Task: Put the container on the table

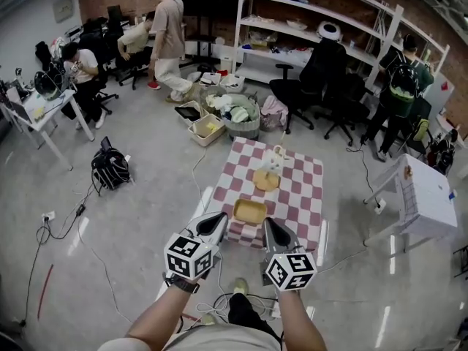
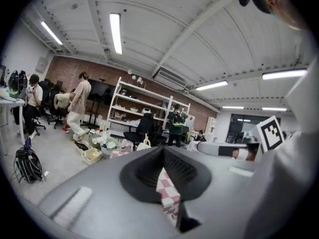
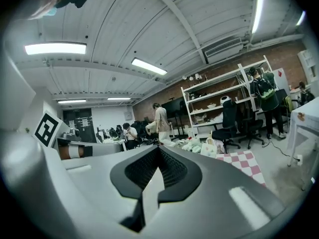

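A tan rectangular container rests on the red-and-white checked table, near its front edge. Behind it lie a round wooden plate and a small white object. My left gripper hovers just left of the container, short of the table's front edge. My right gripper hovers just right of it. Both are shut with nothing held. In the left gripper view the left gripper is closed at the tips, with checked cloth showing through the slit below. In the right gripper view the right gripper is closed too.
Beyond the table stand a laundry basket and floor bins. Black office chairs and white shelving line the back. A white table is at the right, a backpack and cables at the left. Several people are around.
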A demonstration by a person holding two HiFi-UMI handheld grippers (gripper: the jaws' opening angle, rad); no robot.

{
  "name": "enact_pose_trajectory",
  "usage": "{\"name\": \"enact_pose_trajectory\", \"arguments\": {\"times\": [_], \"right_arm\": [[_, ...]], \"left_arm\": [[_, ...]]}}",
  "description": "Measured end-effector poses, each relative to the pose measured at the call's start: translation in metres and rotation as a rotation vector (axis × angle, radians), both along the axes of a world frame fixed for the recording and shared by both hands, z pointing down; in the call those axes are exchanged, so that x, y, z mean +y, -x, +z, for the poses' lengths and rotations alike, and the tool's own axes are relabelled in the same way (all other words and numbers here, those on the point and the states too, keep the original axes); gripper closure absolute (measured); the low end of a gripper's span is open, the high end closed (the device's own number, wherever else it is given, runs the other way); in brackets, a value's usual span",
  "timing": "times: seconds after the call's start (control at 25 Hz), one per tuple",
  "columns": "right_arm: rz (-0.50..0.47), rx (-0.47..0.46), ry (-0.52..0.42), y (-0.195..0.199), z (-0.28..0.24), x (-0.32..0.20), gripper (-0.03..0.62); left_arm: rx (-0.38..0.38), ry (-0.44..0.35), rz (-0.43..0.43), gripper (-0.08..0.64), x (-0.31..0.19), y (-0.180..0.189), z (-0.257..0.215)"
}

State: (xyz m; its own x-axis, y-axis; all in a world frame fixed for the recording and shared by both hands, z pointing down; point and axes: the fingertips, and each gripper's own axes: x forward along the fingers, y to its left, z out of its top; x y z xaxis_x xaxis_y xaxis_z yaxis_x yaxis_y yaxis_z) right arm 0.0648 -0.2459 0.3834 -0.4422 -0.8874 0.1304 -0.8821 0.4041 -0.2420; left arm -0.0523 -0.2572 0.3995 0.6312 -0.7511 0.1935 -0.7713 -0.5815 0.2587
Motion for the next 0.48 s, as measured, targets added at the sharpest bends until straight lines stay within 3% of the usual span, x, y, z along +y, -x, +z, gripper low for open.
{"name": "enact_pose_trajectory", "arguments": {"times": [0.48], "right_arm": [[-0.001, 0.053, -0.098, 0.018, -0.049, 0.027, 0.583]], "left_arm": [[0.034, -0.141, -0.003, 0.554, 0.039, 0.018, -0.061]]}}
